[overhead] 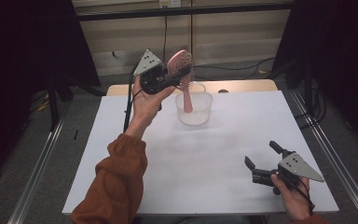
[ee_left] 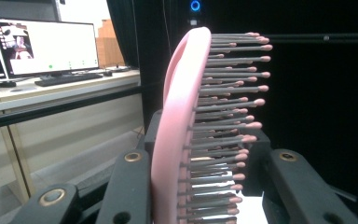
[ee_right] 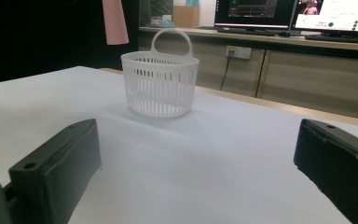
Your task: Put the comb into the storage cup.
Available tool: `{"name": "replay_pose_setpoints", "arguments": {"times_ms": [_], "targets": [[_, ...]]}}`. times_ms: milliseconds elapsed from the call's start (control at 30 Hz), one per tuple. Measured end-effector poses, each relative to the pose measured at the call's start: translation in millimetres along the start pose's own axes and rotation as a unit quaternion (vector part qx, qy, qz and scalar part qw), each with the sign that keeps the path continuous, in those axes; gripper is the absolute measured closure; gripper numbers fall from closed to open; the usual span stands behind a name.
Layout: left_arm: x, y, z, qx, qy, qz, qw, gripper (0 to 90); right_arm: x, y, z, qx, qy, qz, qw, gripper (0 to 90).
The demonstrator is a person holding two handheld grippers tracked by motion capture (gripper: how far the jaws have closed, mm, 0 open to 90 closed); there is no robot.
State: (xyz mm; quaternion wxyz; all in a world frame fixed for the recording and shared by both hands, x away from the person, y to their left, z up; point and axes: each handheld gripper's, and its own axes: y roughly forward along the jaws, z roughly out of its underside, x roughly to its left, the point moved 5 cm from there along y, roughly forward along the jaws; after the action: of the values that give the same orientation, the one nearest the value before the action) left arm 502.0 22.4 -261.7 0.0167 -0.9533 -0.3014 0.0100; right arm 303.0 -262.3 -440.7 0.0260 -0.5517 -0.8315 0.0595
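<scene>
Holding the pink hairbrush [overhead: 181,70] above the white basket [overhead: 195,109] near the frame's upper middle, the left gripper [overhead: 168,77] has its jaws clamped on it; lowering remains. Right gripper [overhead: 261,161] rests with jaws apart on the counter [overhead: 205,163], lower right.

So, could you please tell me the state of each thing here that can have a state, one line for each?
left gripper: raised, shut on the hairbrush.
hairbrush: pink, held above the basket, handle pointing down at it.
basket: white, upright on the table, its handle up; nothing visible inside.
right gripper: open, holding nothing, low over the table.
</scene>
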Motion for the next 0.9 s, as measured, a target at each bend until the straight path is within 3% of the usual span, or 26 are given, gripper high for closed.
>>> {"name": "replay_pose_setpoints", "arguments": {"times_ms": [300, 667, 733, 900], "targets": [[4.5, 12.1, -1.7, 0.001, -0.008, -0.004, 1.0, 64.5, 0.6, -1.0, 0.0, 0.001, -0.002, -0.001, 1.0, 0.0], [11.3, 23.2, -5.4, 0.001, 0.003, -0.022, 0.9998, 64.4, 0.3, -1.8, 0.2, 0.001, 0.001, -0.002, 1.0, 0.0], [10.4, 27.4, -6.5, -0.001, 0.004, -0.028, 0.9996, 64.4, 0.5, -1.5, 0.6, 0.002, 0.001, -0.004, 1.0, 0.0], [4.2, 37.0, -7.6, -0.007, 0.007, -0.02, 0.9997, 64.4, 0.8, -1.8, 0.4, 0.0, -0.002, -0.005, 1.0, 0.0]]}}
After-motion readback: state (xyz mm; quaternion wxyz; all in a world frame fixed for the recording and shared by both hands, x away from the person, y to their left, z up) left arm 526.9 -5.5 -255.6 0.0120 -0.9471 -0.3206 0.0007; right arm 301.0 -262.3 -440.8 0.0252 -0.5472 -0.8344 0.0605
